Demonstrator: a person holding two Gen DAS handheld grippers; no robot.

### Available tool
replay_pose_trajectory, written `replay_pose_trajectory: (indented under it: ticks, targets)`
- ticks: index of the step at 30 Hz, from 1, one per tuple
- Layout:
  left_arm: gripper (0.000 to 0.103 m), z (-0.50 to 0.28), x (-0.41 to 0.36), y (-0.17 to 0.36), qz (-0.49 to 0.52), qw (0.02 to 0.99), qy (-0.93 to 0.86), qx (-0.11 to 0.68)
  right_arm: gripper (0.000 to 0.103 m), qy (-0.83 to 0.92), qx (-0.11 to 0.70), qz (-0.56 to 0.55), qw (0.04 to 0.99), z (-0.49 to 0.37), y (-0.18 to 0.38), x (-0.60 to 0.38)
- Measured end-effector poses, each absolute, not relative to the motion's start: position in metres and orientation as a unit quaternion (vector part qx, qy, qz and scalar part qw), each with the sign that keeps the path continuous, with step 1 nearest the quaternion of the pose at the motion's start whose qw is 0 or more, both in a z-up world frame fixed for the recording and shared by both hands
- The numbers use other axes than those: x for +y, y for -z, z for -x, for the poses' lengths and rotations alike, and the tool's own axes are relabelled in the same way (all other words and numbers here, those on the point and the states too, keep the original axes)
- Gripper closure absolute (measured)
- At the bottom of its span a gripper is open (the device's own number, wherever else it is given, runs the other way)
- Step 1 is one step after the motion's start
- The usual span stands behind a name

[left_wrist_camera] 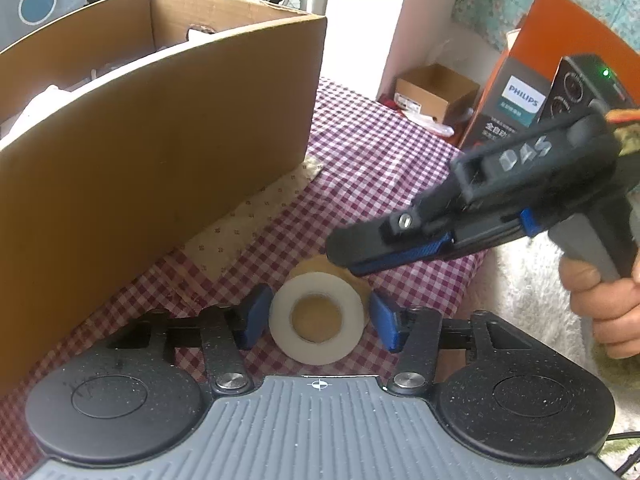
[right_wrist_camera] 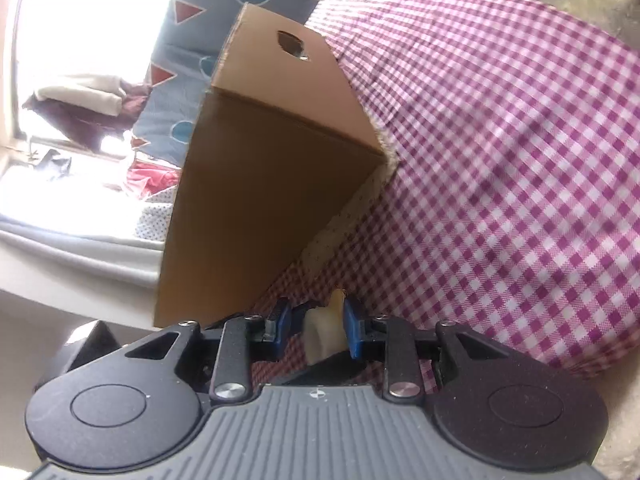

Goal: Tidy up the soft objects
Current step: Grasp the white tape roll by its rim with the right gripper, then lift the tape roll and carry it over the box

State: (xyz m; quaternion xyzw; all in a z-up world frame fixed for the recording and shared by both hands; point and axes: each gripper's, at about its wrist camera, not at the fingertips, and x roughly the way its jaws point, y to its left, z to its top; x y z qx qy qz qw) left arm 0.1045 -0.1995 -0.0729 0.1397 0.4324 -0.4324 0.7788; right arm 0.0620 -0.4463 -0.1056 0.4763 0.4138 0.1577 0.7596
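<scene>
A white foam roll [left_wrist_camera: 318, 318] with a tan core lies on the checked tablecloth [left_wrist_camera: 372, 152], between the blue pads of my left gripper [left_wrist_camera: 318, 320], which is open with its pads on either side and small gaps showing. My right gripper [left_wrist_camera: 352, 258] comes in from the right, its tips at the roll's far edge. In the right wrist view the right gripper [right_wrist_camera: 314, 330] is open, with the roll [right_wrist_camera: 322, 332] between its pads, touching the right pad. A large cardboard box [left_wrist_camera: 152, 120] stands to the left; white soft items show inside.
An orange Philips box [left_wrist_camera: 520, 92] and a small cardboard box [left_wrist_camera: 436, 92] stand at the back right. A beige patterned cloth [left_wrist_camera: 248, 220] lies under the big box. A white fluffy fabric [left_wrist_camera: 528, 280] lies at the right. In the right wrist view the box [right_wrist_camera: 264, 184] stands near the table's edge.
</scene>
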Motion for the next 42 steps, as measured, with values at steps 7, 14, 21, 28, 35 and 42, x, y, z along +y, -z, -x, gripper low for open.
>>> replay_pose_trajectory:
  ticks: [7,14,21,28,35,42]
  targets:
    - [0.05,-0.108,-0.192,0.068,-0.128,0.771,0.433,0.449,0.09,-0.126,0.423,-0.463,0.768,-0.057,0.114,-0.448]
    - [0.038,-0.095,-0.195,0.07,-0.152,0.772,0.435,0.438,0.09,-0.154,0.408,-0.499,0.749,-0.045,0.11,-0.447]
    - [0.051,-0.099,-0.186,0.069,-0.126,0.784,0.427,0.433,0.088,-0.167,0.4,-0.507,0.745,-0.047,0.11,-0.435]
    - [0.053,-0.098,-0.182,0.069,-0.117,0.788,0.432,0.423,0.085,-0.148,0.411,-0.513,0.739,-0.06,0.115,-0.429]
    - [0.054,-0.097,-0.182,0.072,-0.118,0.792,0.435,0.412,0.061,-0.146,0.416,-0.505,0.742,-0.062,0.121,-0.426]
    - [0.054,-0.096,-0.172,0.071,-0.097,0.798,0.433,0.408,0.069,-0.146,0.438,-0.451,0.764,-0.068,0.113,-0.399]
